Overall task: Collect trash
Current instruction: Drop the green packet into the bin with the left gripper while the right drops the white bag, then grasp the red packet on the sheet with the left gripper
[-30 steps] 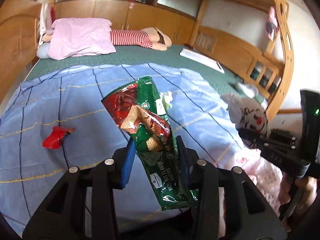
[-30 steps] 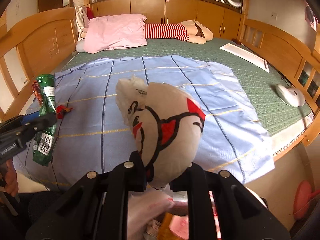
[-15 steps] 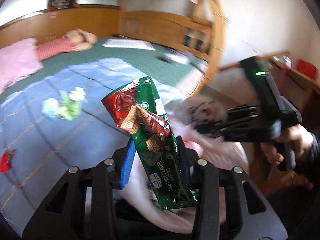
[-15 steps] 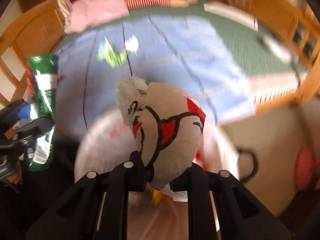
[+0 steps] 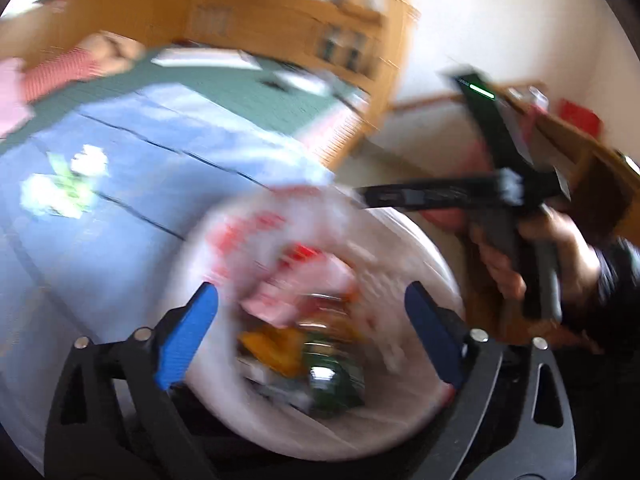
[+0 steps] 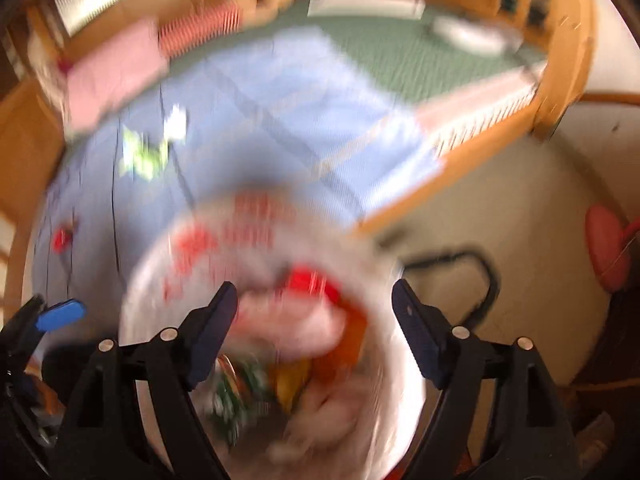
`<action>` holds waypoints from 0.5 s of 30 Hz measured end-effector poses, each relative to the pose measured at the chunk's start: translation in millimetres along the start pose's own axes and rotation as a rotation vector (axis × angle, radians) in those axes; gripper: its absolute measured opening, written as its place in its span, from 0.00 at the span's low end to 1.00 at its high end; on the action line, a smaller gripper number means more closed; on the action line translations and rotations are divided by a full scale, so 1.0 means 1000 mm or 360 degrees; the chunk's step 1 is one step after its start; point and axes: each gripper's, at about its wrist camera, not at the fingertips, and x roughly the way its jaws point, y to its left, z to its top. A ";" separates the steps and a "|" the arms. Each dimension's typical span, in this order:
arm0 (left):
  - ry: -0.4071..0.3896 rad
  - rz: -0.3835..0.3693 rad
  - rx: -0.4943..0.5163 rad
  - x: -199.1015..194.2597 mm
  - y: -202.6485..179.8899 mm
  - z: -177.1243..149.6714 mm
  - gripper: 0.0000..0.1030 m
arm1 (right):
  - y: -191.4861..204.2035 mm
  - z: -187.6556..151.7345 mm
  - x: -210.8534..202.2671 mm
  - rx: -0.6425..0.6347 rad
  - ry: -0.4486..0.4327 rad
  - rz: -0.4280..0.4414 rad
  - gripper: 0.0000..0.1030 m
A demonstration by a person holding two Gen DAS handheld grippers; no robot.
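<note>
Both views are blurred by motion. My left gripper [image 5: 310, 296] hangs over the white trash bag [image 5: 404, 240]; its jaws are opening and nothing is between its blue pads. The green wafer packet [image 5: 332, 384] lies inside the bag among other rubbish. My right gripper [image 6: 314, 290] is over the same trash bag [image 6: 160, 264], jaws opening, and the white crumpled bag with red print [image 6: 288, 324] sits below them, free of the pads. On the blue sheet lie a green-and-white wrapper [image 6: 146, 154] and a small red wrapper [image 6: 64, 236].
The blue sheet [image 5: 168, 148] covers a bed with a wooden frame [image 6: 560, 60]. A pink pillow [image 6: 116, 76] lies at its head. A black cable [image 6: 480, 276] loops on the floor by the bag. A person's hand [image 5: 540, 256] holds the right gripper [image 5: 432, 196].
Both grippers swung from the bed to above the trash bag. Both have opened: the green wafer packet and the white crumpled bag have left the jaws and lie in the bag.
</note>
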 end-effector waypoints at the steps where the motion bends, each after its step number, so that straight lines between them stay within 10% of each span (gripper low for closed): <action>1: -0.0104 0.0118 -0.0046 -0.010 0.011 0.004 0.92 | 0.003 0.004 -0.008 -0.0005 -0.0121 -0.0026 0.83; 4: -0.0333 0.0370 -0.0229 -0.036 0.044 0.009 0.93 | 0.020 0.006 -0.034 -0.0119 -0.0506 -0.0061 0.97; 10: -0.0563 0.0937 -0.0524 -0.097 0.138 0.025 0.97 | 0.059 0.006 -0.043 -0.0271 -0.0783 -0.0072 0.97; 15: -0.0399 0.1186 -0.0840 -0.107 0.251 0.025 0.97 | 0.096 0.028 -0.025 -0.0314 -0.0565 0.0231 0.97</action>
